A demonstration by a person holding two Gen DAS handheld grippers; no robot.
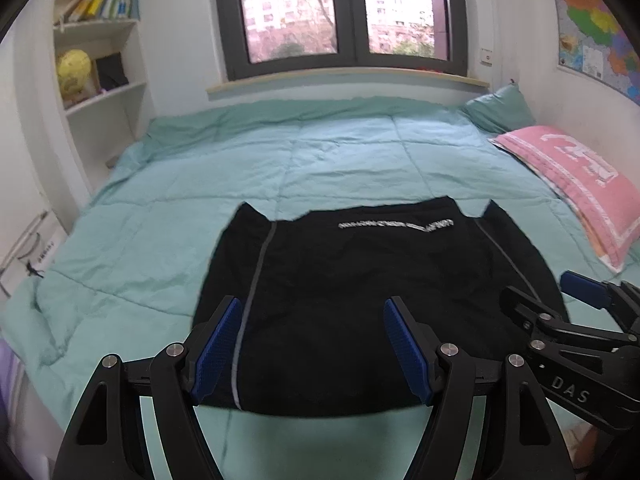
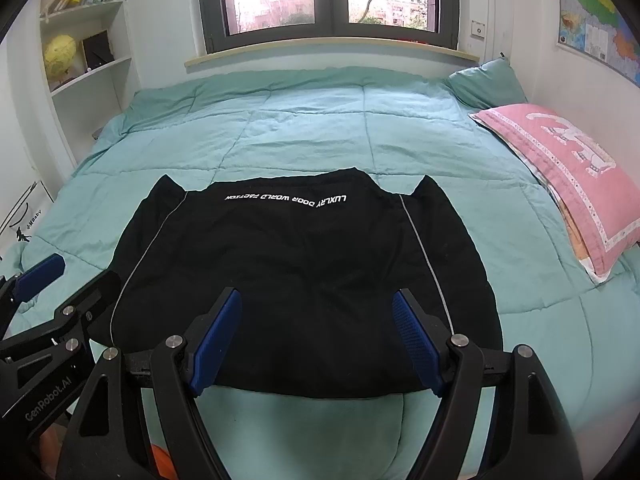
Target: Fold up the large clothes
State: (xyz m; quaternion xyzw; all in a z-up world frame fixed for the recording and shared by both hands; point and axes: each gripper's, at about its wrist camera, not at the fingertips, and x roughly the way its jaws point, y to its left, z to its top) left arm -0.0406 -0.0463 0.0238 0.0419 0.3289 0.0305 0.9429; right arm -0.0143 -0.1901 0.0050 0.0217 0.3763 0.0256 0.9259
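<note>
A black garment (image 1: 360,288) with thin grey side stripes and white lettering lies flat on the teal quilt, near the bed's front edge; it also shows in the right wrist view (image 2: 304,264). My left gripper (image 1: 314,312) is open and empty, held above the garment's near left part. My right gripper (image 2: 318,304) is open and empty above the garment's near middle. The right gripper shows at the right of the left wrist view (image 1: 568,300). The left gripper shows at the left of the right wrist view (image 2: 60,280).
The teal quilt (image 2: 304,120) covers the bed. A pink pillow (image 2: 576,176) and a teal pillow (image 2: 484,80) lie at the right. A white bookshelf (image 1: 100,60) stands at the left. A window (image 1: 340,12) is behind the bed.
</note>
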